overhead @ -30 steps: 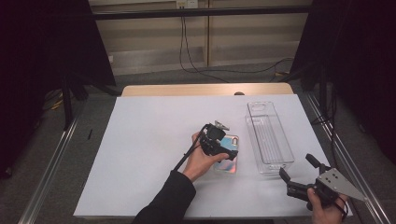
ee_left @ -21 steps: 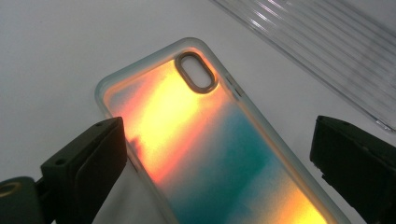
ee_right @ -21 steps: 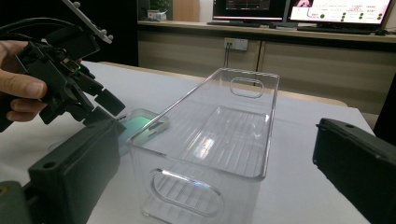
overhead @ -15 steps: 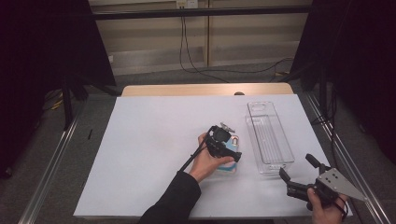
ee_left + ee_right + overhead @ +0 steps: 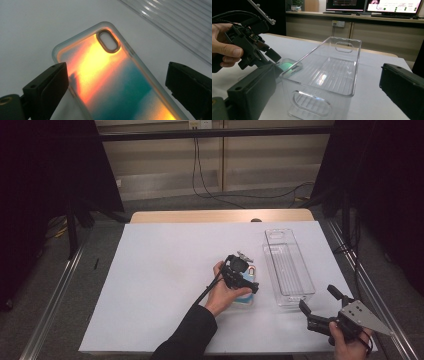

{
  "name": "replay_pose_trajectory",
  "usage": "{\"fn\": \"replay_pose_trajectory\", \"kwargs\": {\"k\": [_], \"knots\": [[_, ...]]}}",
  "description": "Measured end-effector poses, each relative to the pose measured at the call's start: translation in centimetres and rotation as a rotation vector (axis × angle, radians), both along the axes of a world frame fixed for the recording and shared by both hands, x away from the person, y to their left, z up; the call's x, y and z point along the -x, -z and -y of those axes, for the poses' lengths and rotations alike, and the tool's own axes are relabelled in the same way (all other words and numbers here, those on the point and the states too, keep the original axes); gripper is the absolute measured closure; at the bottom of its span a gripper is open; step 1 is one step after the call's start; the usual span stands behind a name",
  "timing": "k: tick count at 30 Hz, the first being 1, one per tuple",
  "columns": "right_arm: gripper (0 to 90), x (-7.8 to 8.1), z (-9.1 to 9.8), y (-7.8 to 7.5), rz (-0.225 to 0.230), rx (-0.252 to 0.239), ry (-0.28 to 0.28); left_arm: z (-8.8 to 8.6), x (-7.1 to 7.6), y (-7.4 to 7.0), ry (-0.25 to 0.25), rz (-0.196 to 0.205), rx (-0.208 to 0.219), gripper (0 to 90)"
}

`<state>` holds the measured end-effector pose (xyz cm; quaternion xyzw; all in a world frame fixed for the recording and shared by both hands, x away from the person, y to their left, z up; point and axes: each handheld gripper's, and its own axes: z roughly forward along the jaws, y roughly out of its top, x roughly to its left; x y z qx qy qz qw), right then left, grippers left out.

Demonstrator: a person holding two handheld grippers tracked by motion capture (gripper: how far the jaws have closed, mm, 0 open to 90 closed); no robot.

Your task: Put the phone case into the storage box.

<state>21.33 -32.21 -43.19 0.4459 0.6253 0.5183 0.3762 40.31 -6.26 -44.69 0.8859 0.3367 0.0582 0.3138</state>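
Hovering wide open over the flat phone case (image 5: pixel 117 85) beside the clear bin (image 5: pixel 288 267), left gripper (image 5: pixel 243 281) holding nothing, risking jaws skidding off its thin rim.

A laboratory recording bay, not a home or shop: a table (image 5: pixel 165 270) covered in plain white sheeting stands between black curtains (image 5: pixel 45 165) hung on both sides, with metal rails (image 5: pixel 55 295) running along the floor at either edge. Beyond the right gripper (image 5: pixel 320 307), past the clear plastic bin (image 5: pixel 329 70) in front of its spread jaws, a long bench against the far wall carries lit computer monitors (image 5: pixel 372 5) showing status displays. A wall socket (image 5: pixel 337 23) sits under that bench, and black cables (image 5: pixel 210 180) trail down the pale wall panels behind the table.
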Motion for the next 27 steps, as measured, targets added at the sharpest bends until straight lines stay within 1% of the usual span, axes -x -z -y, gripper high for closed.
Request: {"fn": "replay_pose_trajectory", "kwargs": {"k": [1, 2, 3, 4, 5, 6, 7, 9, 11, 14, 18, 20, 21, 22, 24, 26, 27], "knots": [[0.0, 0.00, -0.01, 0.00, 0.001, 0.001, -0.001, -0.07, -0.05, 0.02, -0.001, -0.014, 0.001, 4.3], [0.0, 0.01, -0.01, 0.00, 0.001, 0.000, 0.000, -0.16, -0.12, 0.05, -0.001, -0.022, -0.007, 4.4], [0.0, 0.00, -0.01, 0.00, 0.000, -0.001, 0.000, -0.25, -0.14, 0.26, -0.016, -0.036, -0.008, 4.4], [0.0, 0.00, -0.01, 0.00, -0.001, 0.001, 0.000, -0.29, -0.17, 0.40, -0.014, -0.042, -0.011, 4.4], [0.0, -0.01, -0.01, 0.00, 0.000, 0.001, 0.000, -0.22, -0.15, 0.54, -0.019, -0.046, -0.024, 3.8], [0.0, -0.01, -0.02, 0.00, 0.000, 0.001, -0.002, -0.21, -0.18, 0.61, -0.019, -0.043, -0.031, 2.7], [0.0, -0.01, -0.04, 0.00, 0.000, 0.002, -0.001, -0.19, -0.18, 0.62, -0.027, -0.052, -0.025, 2.1], [0.0, 0.00, -0.04, -0.01, 0.000, 0.002, -0.001, -0.16, -0.19, 0.61, -0.026, -0.049, -0.027, 2.3], [0.0, -0.01, -0.02, 0.00, 0.001, 0.000, -0.002, -0.09, -0.16, 0.67, -0.038, -0.052, -0.022, 2.0], [0.0, -0.02, -0.02, 0.00, 0.000, 0.001, -0.002, -0.03, -0.15, 0.65, -0.039, -0.049, -0.030, 1.3], [0.0, -0.02, -0.06, 0.00, 0.000, 0.002, -0.001, 0.16, -0.09, 0.58, -0.060, -0.049, -0.031, 2.1], [0.0, -0.03, -0.05, 0.00, 0.000, 0.002, -0.001, 0.14, -0.14, 0.52, -0.060, -0.052, -0.029, 3.8], [0.0, -0.01, -0.03, 0.00, 0.001, 0.002, -0.001, 0.13, -0.21, 0.48, -0.073, -0.067, -0.011, 3.7], [0.0, 0.00, -0.02, 0.00, 0.001, 0.002, -0.001, 0.13, -0.21, 0.42, -0.078, -0.080, -0.002, 3.5], [0.0, -0.01, -0.02, 0.01, 0.001, 0.001, -0.002, 0.16, -0.18, 0.30, -0.074, -0.084, 0.006, 3.6], [0.0, -0.01, -0.04, 0.00, -0.001, 0.002, -0.002, 0.24, -0.20, 0.24, -0.075, -0.097, 0.010, 3.5], [0.0, -0.02, -0.06, 0.00, -0.001, 0.002, -0.003, 0.35, -0.19, 0.31, -0.085, -0.101, 0.014, 3.4]]}}
